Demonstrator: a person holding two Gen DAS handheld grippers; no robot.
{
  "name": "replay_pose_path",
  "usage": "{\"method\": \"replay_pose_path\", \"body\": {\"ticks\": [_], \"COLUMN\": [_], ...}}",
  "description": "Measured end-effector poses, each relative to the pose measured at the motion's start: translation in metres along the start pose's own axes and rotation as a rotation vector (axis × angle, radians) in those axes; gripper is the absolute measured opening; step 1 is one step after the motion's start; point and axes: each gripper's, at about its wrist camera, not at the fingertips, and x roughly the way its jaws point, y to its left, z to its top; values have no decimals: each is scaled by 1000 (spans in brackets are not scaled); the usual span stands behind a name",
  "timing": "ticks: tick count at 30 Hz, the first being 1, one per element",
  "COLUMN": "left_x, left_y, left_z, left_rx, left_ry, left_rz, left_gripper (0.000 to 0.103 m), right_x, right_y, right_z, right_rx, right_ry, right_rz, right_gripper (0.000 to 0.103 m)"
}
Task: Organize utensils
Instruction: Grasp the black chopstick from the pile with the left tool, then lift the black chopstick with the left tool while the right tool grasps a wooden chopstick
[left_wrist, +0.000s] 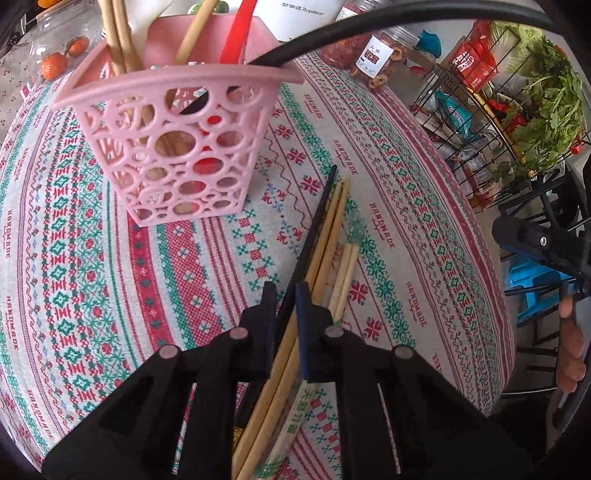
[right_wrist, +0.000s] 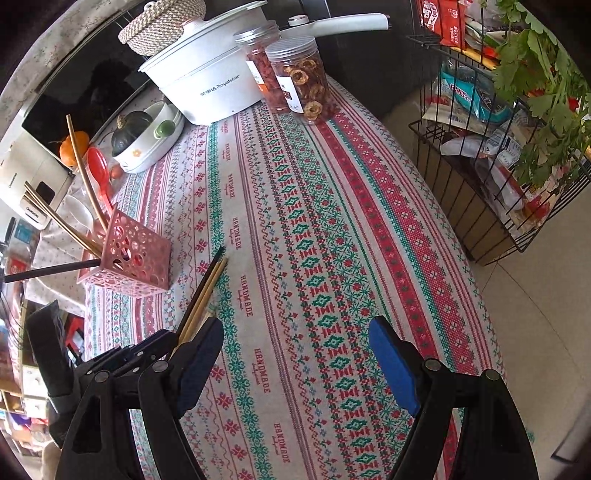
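Two grippers work over your table (right_wrist: 332, 206), which wears a red and green patterned cloth; at its far end stand a white pot (right_wrist: 207, 81) and two jars (right_wrist: 295, 85), and a wire rack (right_wrist: 480, 166) of groceries stands off its right edge. Toward the table's left side sits the pink basket (left_wrist: 166, 147), upright, already holding wooden chopsticks, a red spoon and a long black utensil that leans out over its rim. Just in front of it, flat on the cloth, lies a loose bundle: one black chopstick (left_wrist: 317, 218) beside several wooden chopsticks (left_wrist: 332, 236), tips pointing toward the basket. Your left gripper (left_wrist: 286, 295) is nearly clenched around the black chopstick, fingers either side of it; whether the pads truly pinch it you cannot tell for sure, and the wooden ones pass under the right finger. Your right gripper (right_wrist: 295, 354) hangs released and empty over bare cloth, well apart from the bundle. You seem to be at the pick-up step, with several pieces left. Next likely calls for lifting the black chopstick free of its neighbours, tilting it upright and lowering it into the basket.
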Motion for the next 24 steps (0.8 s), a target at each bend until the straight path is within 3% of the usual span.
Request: {"method": "replay_pose_path", "body": {"ticks": [10,19,24], "left_x": [0,-22,-35], "left_y": [7,33,43], "left_z": [-4,-33,-51], "left_rx": [16,-67,-97], "left_ry": [28,120,180], "left_rz": [55,75,122], "left_gripper": [10,7,7], "right_x": [3,5,11], "right_y": [1,12,24], "right_z": [-3,-2,-3], "right_rx": [4,-2,-23], "right_ry": [8,11,27], "right_rz": [-11,-6,2], "right_gripper": [82,82,82]}}
